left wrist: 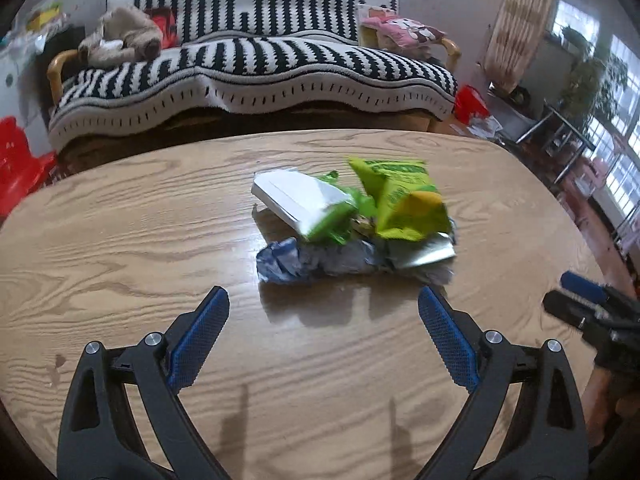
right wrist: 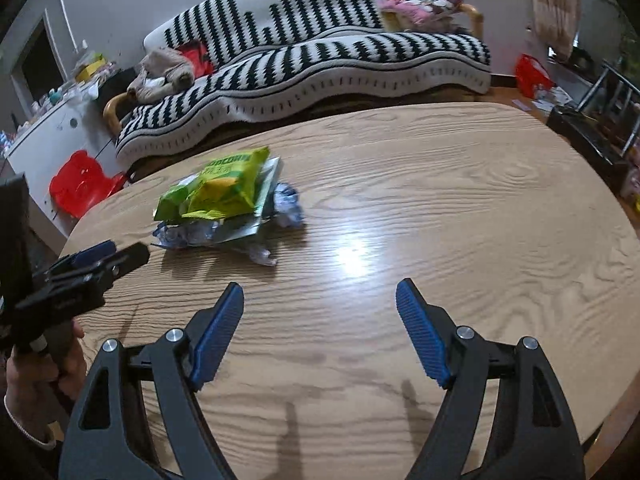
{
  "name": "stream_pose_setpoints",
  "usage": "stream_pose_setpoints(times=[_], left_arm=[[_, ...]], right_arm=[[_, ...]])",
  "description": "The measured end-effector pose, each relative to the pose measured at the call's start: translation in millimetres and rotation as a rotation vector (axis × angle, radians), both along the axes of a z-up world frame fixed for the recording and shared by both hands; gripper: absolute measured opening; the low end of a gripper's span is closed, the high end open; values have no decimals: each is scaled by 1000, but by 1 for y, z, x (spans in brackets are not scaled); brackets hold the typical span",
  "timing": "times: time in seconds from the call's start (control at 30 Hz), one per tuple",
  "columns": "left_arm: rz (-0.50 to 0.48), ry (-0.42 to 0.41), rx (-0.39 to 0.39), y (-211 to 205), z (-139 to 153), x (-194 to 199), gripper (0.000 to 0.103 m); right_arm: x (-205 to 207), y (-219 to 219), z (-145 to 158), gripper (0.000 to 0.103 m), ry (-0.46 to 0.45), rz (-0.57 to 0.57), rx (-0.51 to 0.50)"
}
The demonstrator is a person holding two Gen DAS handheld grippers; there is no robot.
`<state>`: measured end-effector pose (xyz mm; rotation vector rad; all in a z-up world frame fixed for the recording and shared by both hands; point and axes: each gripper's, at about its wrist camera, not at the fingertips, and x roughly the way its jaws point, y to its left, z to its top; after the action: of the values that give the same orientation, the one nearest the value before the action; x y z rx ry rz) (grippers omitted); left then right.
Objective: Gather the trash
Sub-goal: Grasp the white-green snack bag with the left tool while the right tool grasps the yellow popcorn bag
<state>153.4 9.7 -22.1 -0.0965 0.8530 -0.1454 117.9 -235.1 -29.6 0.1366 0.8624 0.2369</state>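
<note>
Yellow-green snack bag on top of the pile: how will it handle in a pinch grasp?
The yellow-green snack bag looks creased and empty, so probably light and floppy. Its glossy film may slip. It rests on crumpled wrappers, so lifting it might drag them along.

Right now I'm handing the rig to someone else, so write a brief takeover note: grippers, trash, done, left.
Left gripper: jaws open, empty, facing the trash pile.
Right gripper: jaws open, empty, over bare table; the pile lies ahead to its left.
Pile: green wrappers, white box, crumpled foil, together mid-table.
Done: nothing picked up yet.
Left: grasp and collect the whole pile.
</note>
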Motion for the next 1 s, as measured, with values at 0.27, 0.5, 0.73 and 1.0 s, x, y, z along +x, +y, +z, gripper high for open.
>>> stream_pose_setpoints(times=[0.27, 0.5, 0.73, 1.0], left_arm=[[52, -5, -52, 7, 1, 46, 93], [74, 48, -118, 9, -16, 77, 92], [34, 40, -117, 11, -22, 74, 53], [0, -13, -48, 23, -2, 40, 41]], right_arm=[[17, 15, -13, 76, 24, 24, -16], [18, 10, -16, 76, 36, 34, -23], [18, 14, -16, 76, 35, 41, -28], [24, 42, -11, 76, 22, 84, -31]])
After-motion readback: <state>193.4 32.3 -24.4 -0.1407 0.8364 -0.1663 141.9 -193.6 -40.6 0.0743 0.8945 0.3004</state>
